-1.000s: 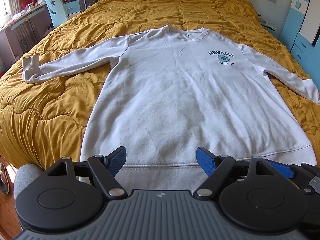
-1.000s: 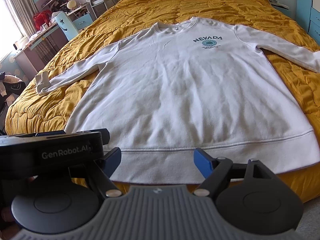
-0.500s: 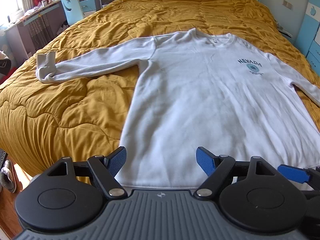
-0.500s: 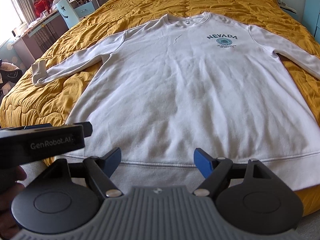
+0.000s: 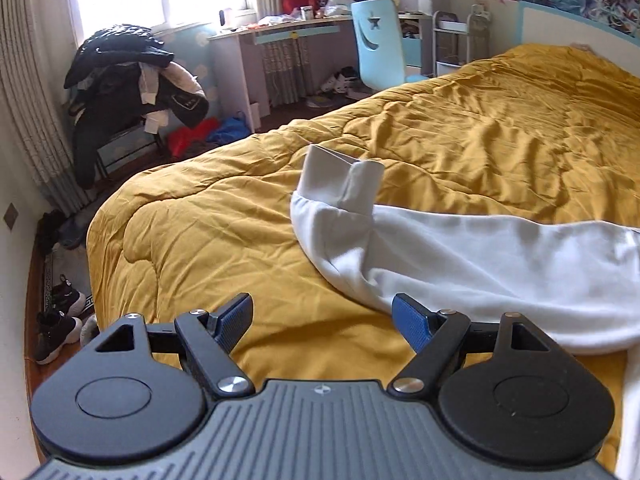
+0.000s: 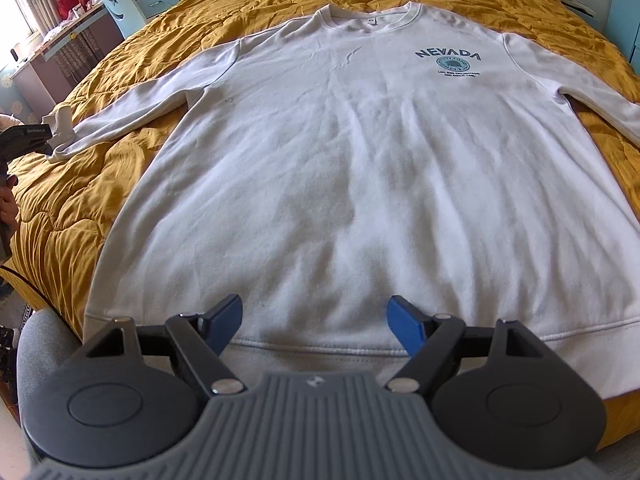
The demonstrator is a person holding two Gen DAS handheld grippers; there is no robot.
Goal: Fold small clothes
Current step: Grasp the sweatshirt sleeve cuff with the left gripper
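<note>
A white sweatshirt (image 6: 360, 168) with a NEVADA print lies flat, front up, on the yellow bedspread (image 6: 60, 216), sleeves spread out. My right gripper (image 6: 316, 322) is open and empty, just above the bottom hem. My left gripper (image 5: 324, 320) is open and empty, close to the left sleeve (image 5: 460, 256), whose cuff (image 5: 340, 178) is crumpled and stands up. The left gripper also shows in the right wrist view (image 6: 24, 142) at the far left, next to that cuff (image 6: 60, 128).
The bed's left edge drops to a floor with shoes (image 5: 56, 320). A chair piled with dark clothes (image 5: 128, 76), a desk (image 5: 280, 36) and a light blue chair (image 5: 380, 48) stand beyond the bed. A grey seat edge (image 6: 40, 344) is by the bed's near corner.
My left gripper has swung left, from the hem over to the left sleeve's cuff. My right gripper has moved slightly closer to the hem. Both stay open.
</note>
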